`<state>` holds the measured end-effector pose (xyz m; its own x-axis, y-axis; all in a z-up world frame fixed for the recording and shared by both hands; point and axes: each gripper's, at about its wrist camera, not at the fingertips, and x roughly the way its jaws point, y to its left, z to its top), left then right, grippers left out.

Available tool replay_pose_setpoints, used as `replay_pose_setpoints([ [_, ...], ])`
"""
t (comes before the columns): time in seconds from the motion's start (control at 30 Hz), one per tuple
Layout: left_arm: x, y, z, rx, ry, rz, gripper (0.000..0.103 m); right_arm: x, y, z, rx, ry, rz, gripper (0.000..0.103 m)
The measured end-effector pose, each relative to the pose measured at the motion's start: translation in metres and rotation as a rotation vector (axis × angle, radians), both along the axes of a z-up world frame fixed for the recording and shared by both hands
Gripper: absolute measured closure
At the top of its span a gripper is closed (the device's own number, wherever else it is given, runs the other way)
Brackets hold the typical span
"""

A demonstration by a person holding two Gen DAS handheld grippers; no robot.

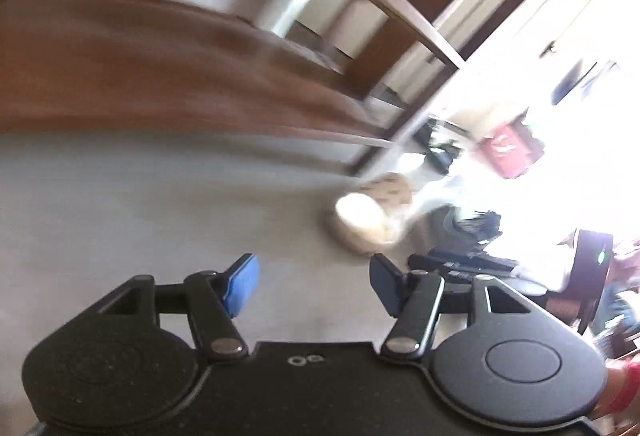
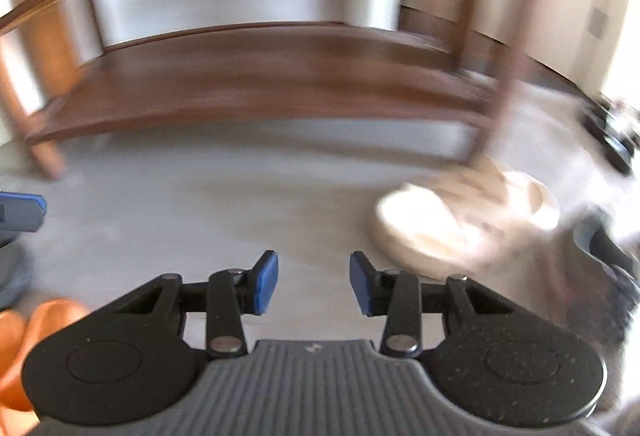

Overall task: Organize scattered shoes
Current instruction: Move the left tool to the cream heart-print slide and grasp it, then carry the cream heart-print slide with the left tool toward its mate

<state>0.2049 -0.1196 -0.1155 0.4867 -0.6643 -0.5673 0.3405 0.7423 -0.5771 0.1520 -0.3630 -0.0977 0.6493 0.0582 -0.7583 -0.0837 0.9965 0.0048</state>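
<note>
Both grippers hang over the grey floor (image 2: 168,204) with nothing between their blue pads. The left gripper (image 1: 314,286) gapes wide; the right gripper (image 2: 314,286) is spread a little less. A cream shoe (image 2: 460,216) (blurred) lies on the floor beside the front corner leg of the wooden rack (image 2: 256,76); dark shoes (image 1: 472,236) sit just past it.
</note>
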Motion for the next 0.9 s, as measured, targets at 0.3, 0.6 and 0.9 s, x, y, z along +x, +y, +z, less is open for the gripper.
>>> replay_pose_setpoints([
  [0.3, 0.060, -0.112, -0.073, -0.217, 0.150, 0.012, 0.042, 0.013, -0.085, -0.002, -0.006, -0.048, -0.076, 0.059],
  [0.6, 0.094, -0.156, -0.120, -0.337, 0.220, 0.074, 0.042, 0.014, -0.115, -0.009, 0.023, -0.025, -0.075, 0.059],
  [0.9, 0.104, -0.173, -0.135, -0.437, 0.221, 0.116, 0.085, 0.012, -0.133, -0.017, 0.062, 0.002, -0.094, 0.059],
])
